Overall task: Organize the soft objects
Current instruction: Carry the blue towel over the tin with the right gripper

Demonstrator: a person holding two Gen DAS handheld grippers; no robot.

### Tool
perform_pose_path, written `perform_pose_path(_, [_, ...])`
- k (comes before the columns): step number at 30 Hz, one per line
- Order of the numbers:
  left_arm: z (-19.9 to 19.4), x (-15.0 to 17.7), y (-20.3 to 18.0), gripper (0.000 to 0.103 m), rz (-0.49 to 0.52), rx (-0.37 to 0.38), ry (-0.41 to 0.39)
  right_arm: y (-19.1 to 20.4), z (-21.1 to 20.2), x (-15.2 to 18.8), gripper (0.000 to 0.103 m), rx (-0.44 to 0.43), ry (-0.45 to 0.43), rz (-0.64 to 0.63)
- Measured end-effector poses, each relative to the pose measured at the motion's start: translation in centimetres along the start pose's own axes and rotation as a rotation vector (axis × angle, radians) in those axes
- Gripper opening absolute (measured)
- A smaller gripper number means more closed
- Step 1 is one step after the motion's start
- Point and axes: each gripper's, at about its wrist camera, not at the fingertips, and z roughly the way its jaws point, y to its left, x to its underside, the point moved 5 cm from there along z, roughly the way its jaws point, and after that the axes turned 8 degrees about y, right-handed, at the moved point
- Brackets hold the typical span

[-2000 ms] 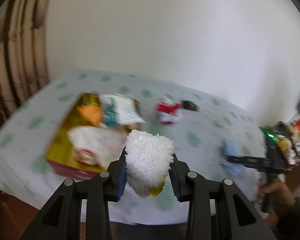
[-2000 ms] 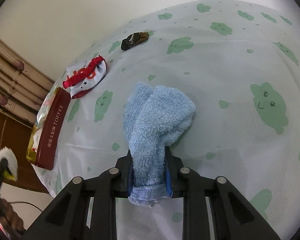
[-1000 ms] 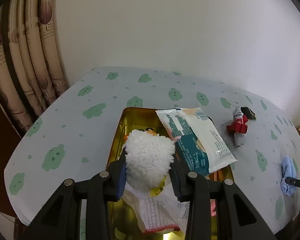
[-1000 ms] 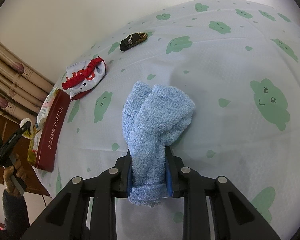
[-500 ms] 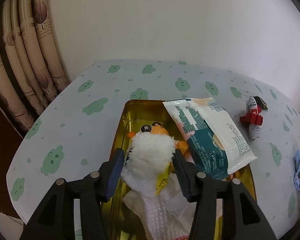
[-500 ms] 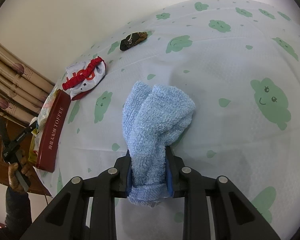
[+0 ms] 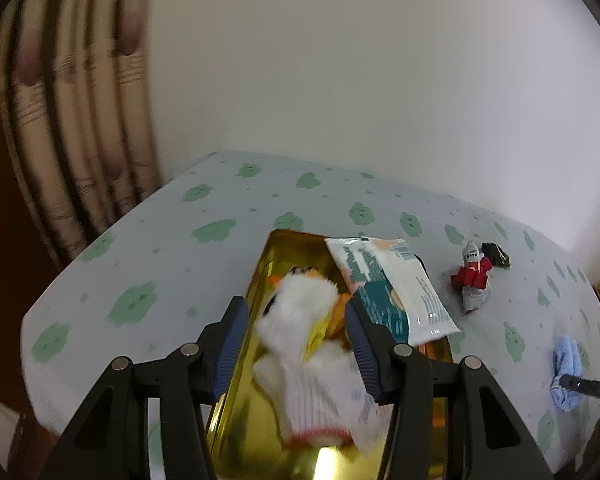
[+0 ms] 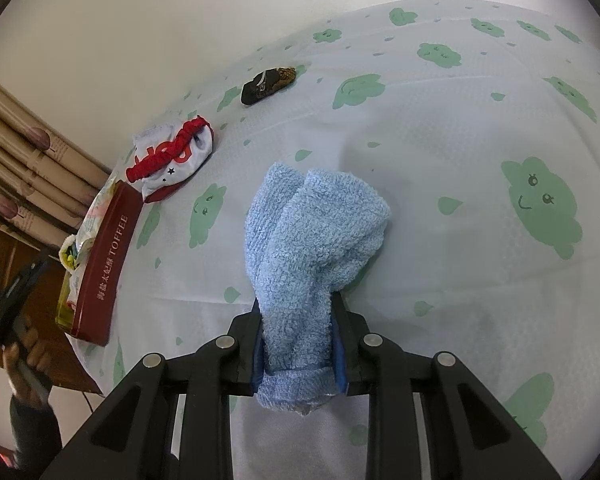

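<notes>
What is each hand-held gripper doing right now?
Left hand-held gripper: open, the fluffy white toy lying loose in the tin.
Right hand-held gripper: closed on the blue towel.

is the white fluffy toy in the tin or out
In: the white fluffy toy lies inside the gold tin, and the left hand-held gripper stands open around it.

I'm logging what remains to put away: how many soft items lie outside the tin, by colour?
Blue: 1, the blue towel, pinched in the right claw
Red and white: 1, the red-and-white cloth
Dark brown: 1, the dark bundle
Total: 3
</notes>
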Motion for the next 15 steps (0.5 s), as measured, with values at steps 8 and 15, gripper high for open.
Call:
perform_pose_path(8, [-6.3,5.2,0.6,0.051,-0.110,-0.103,-0.029,0.6,0.0,0.3,0.024,-0.049,0.020,0.012])
perform_pose_path(15, [-8.2,10.5,2.4,0.052,-0.303,-0.040,0.009,7.6,-0.4,0.6,0.024,-0.174,0.058,-0.088])
